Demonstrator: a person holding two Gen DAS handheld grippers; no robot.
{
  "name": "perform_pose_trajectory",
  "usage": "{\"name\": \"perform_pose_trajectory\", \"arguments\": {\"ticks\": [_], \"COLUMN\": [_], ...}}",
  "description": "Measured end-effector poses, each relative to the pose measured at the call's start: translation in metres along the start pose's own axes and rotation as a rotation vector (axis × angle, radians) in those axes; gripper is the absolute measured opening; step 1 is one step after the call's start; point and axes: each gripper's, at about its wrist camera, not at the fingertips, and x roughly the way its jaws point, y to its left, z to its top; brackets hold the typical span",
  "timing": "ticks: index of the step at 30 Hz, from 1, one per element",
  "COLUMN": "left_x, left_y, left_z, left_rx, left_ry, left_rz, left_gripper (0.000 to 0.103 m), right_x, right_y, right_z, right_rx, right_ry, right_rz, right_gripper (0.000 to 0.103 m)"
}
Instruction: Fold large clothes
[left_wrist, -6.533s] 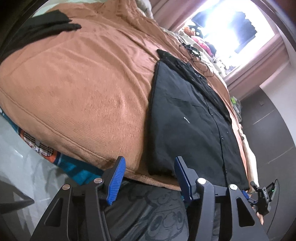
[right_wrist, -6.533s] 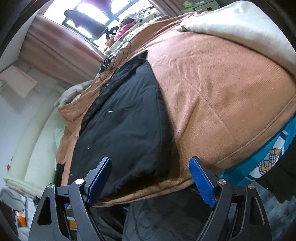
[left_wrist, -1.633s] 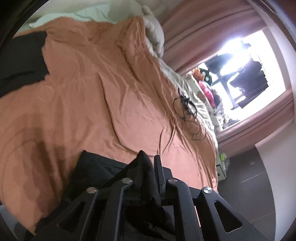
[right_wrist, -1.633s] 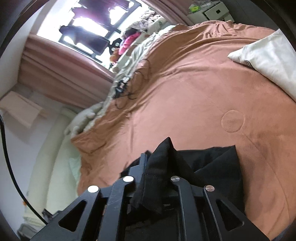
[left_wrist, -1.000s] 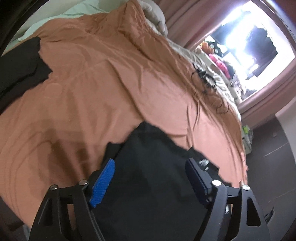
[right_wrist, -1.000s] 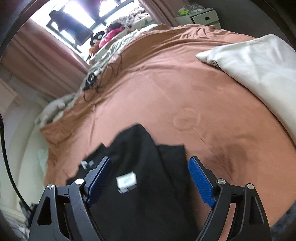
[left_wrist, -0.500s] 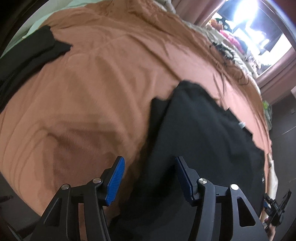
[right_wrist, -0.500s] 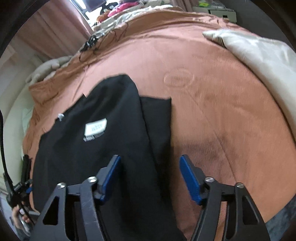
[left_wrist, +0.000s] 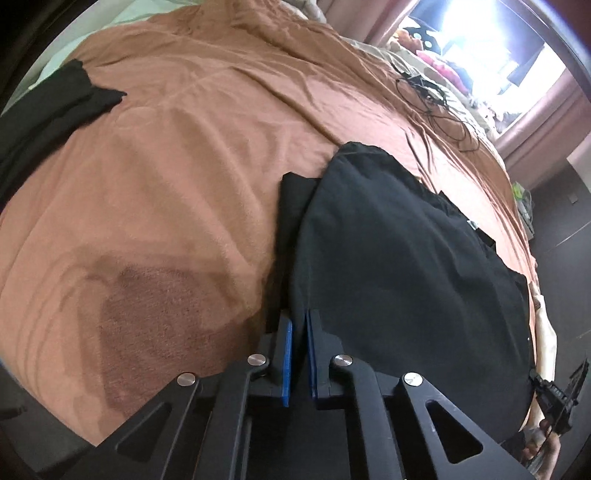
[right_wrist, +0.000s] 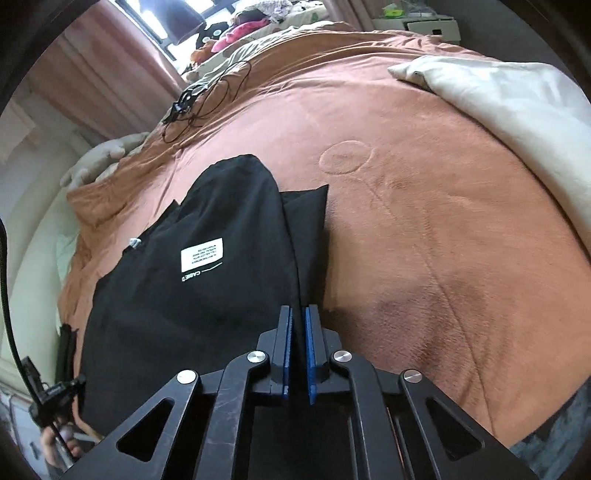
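A black shirt (left_wrist: 399, 258) lies folded over itself on the brown bedspread (left_wrist: 166, 177). Its top layer shows a white printed label in the right wrist view (right_wrist: 201, 253). My left gripper (left_wrist: 299, 325) is shut on the near left edge of the black shirt. My right gripper (right_wrist: 298, 314) is shut on the near right edge of the shirt (right_wrist: 221, 277), where a narrower lower layer (right_wrist: 310, 221) sticks out to the right.
Another black garment (left_wrist: 55, 107) lies at the far left of the bed. A cream pillow (right_wrist: 517, 99) lies at the right. Tangled black cables (right_wrist: 207, 99) lie near the window end. The bedspread (right_wrist: 424, 206) spreads wide to the right.
Both grippers were open over the shirt half a second ago and have now closed on its near edges. Before that they carried a shirt end across and released it.
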Motion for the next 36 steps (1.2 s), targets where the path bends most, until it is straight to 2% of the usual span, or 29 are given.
{"name": "perform_pose_trajectory", "arguments": {"ticks": [3, 6, 8, 10, 11, 12, 13, 14, 15, 16, 23, 27, 32, 36], "left_x": [0.003, 0.007, 0.007, 0.002, -0.002, -0.007, -0.01, -0.013, -0.018, -0.021, -0.031, -0.03, -0.027, -0.02], "left_y": [0.001, 0.005, 0.008, 0.014, 0.016, 0.019, 0.021, 0.023, 0.027, 0.03, 0.061, 0.072, 0.077, 0.074], "left_z": [0.003, 0.004, 0.003, 0.0, -0.001, -0.003, -0.005, -0.007, -0.01, -0.012, -0.032, -0.049, -0.061, -0.059], "left_rx": [-0.01, -0.006, -0.019, -0.047, -0.056, -0.063, -0.065, -0.066, -0.071, -0.079, -0.201, -0.25, -0.289, -0.303], "left_ry": [0.006, 0.012, 0.017, 0.015, 0.015, 0.011, 0.009, 0.006, -0.001, -0.007, 0.016, 0.041, 0.06, 0.067], "left_rz": [-0.008, -0.008, -0.022, -0.031, -0.029, -0.032, -0.036, -0.045, -0.061, -0.071, -0.164, -0.215, -0.278, -0.323], "left_gripper": [0.006, 0.006, 0.009, 0.016, 0.024, 0.034, 0.04, 0.051, 0.058, 0.059, 0.059, 0.059, 0.059, 0.059], "right_x": [-0.003, -0.008, -0.013, -0.023, -0.028, -0.034, -0.039, -0.046, -0.049, -0.052, -0.054, -0.044, -0.032, -0.017], "right_y": [-0.001, -0.003, -0.007, -0.005, -0.001, 0.004, 0.008, 0.015, 0.02, 0.028, 0.09, 0.123, 0.153, 0.174], "right_z": [0.001, 0.002, 0.004, 0.004, 0.004, 0.003, 0.003, 0.001, 0.001, 0.0, -0.023, -0.045, -0.071, -0.089], "right_rx": [0.017, 0.021, 0.037, 0.036, 0.013, -0.008, -0.017, -0.031, -0.045, -0.062, -0.186, -0.24, -0.285, -0.306], "right_ry": [-0.009, -0.009, 0.003, -0.009, -0.017, -0.029, -0.043, -0.067, -0.08, -0.086, -0.079, -0.03, 0.02, 0.089], "right_rz": [-0.015, -0.1, -0.075, -0.064, -0.078, -0.097, -0.103, -0.095, -0.083, -0.072, 0.0, 0.052, 0.077, 0.085], "right_gripper": [0.003, 0.003, 0.003, 0.006, 0.017, 0.039, 0.056, 0.06, 0.06, 0.06, 0.06, 0.06, 0.058, 0.048]}}
